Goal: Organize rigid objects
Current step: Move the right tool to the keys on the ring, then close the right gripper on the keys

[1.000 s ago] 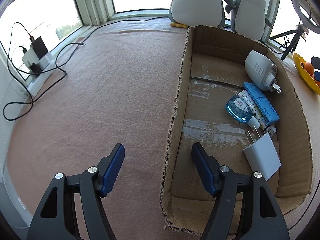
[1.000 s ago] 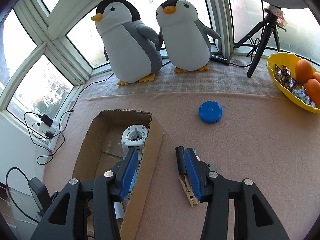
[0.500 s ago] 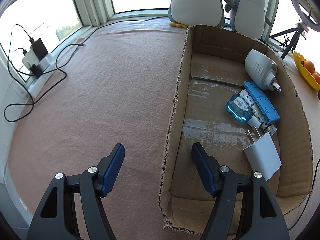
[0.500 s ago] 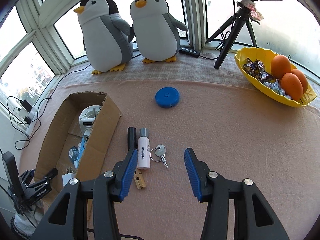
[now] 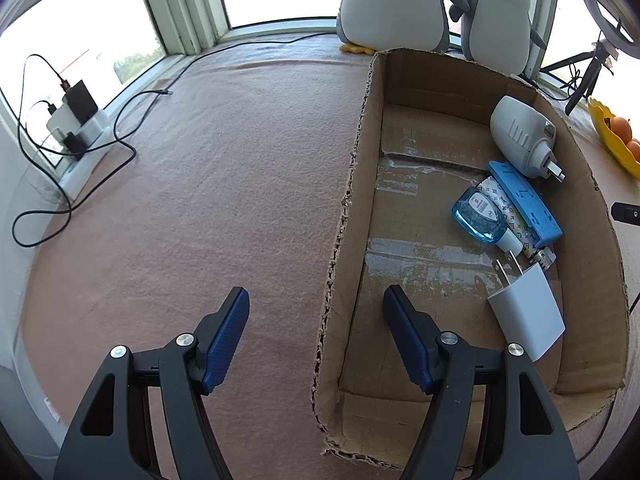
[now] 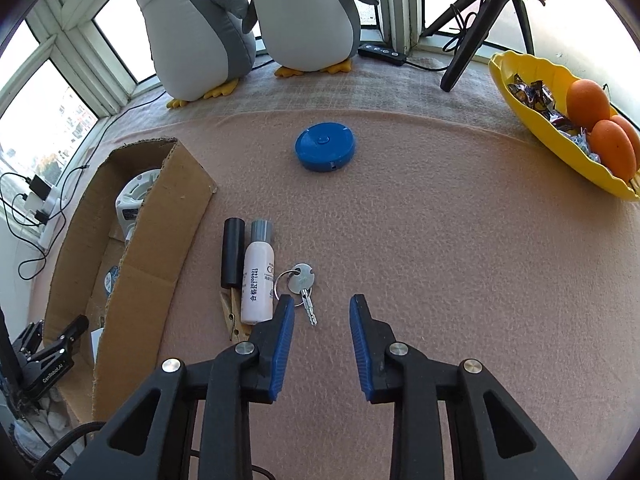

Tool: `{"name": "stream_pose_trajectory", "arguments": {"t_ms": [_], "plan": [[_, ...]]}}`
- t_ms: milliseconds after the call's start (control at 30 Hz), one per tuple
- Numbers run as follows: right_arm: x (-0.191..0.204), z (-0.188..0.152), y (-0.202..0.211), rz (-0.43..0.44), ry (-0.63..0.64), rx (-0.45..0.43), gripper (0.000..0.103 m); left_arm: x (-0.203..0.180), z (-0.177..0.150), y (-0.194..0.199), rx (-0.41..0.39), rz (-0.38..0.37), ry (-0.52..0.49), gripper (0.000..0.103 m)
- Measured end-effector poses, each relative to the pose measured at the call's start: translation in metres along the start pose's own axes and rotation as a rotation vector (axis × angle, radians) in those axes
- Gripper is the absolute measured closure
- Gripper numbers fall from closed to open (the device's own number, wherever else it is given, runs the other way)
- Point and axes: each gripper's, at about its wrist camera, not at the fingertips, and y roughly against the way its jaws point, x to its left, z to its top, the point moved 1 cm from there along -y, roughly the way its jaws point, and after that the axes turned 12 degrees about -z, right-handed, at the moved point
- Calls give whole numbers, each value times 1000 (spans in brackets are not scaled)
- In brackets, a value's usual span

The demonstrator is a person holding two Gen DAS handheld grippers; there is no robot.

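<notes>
My right gripper (image 6: 321, 300) hovers low over the pink cloth, its jaws closing. A silver key on a ring (image 6: 302, 278) lies just ahead, its blade tip reaching between the fingertips, untouched. Left of it lie a white bottle (image 6: 258, 280), a black cylinder (image 6: 233, 252) and a wooden clothespin (image 6: 232, 316). A blue round tape measure (image 6: 325, 146) sits farther off. My left gripper (image 5: 316, 294) is open, astride the left wall of the cardboard box (image 5: 592, 216). The box holds a white charger (image 5: 528, 320), a blue gel bottle (image 5: 478, 216), a blue case (image 5: 524, 204) and a white adapter (image 5: 520, 136).
Two plush penguins (image 6: 200, 28) stand at the window. A yellow bowl (image 6: 532, 92) with oranges and sweets sits at the right, beside a black tripod (image 6: 472, 40). A power strip with cables (image 5: 76, 120) lies at the far left edge.
My right gripper swung from the box wall rightwards and down to the key, and its jaws have narrowed. The left gripper has not moved.
</notes>
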Motion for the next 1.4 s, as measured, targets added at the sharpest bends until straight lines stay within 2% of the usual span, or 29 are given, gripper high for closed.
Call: {"name": "stream_pose_trajectory", "arguments": {"t_ms": [367,700,1400], "plan": [[16,-7,-12,-30,142,22,77,0,0,0,1,2,5,32],[31,4,-18,-91,231,-17,77,0,-1,-1,0,0,7,32],[36,15,-23,-79,246,-36,79,0,-1,-1,-1,-1,8,32]]}}
